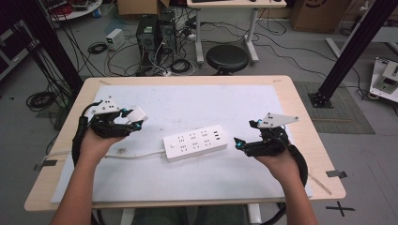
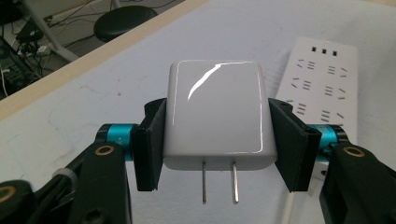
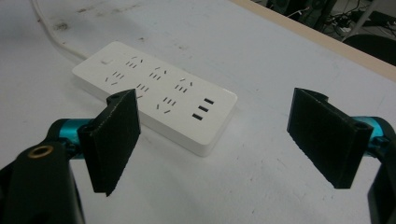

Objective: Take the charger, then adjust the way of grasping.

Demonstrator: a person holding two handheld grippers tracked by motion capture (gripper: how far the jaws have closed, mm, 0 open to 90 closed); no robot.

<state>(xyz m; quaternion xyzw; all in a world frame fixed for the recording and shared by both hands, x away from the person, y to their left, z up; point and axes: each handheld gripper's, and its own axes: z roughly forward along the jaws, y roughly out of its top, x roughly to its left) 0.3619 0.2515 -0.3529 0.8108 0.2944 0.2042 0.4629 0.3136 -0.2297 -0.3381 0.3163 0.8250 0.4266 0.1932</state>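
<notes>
From above, the left hand-held gripper (image 1: 133,119) holds a white charger plug (image 1: 138,114) above the tabletop (image 1: 291,101), well left of the power strip (image 1: 195,142). The left gripper view shows its jaws clamping the plug's sides, prongs free: grasp done, insertion remaining. In the right gripper view, the right hand-held gripper (image 3: 224,140) gapes empty beside the strip.

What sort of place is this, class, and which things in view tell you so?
Probably a lab or workshop: a worktable holding a power strip, computer towers amid tangled cables on the floor, and a black metal frame.
</notes>
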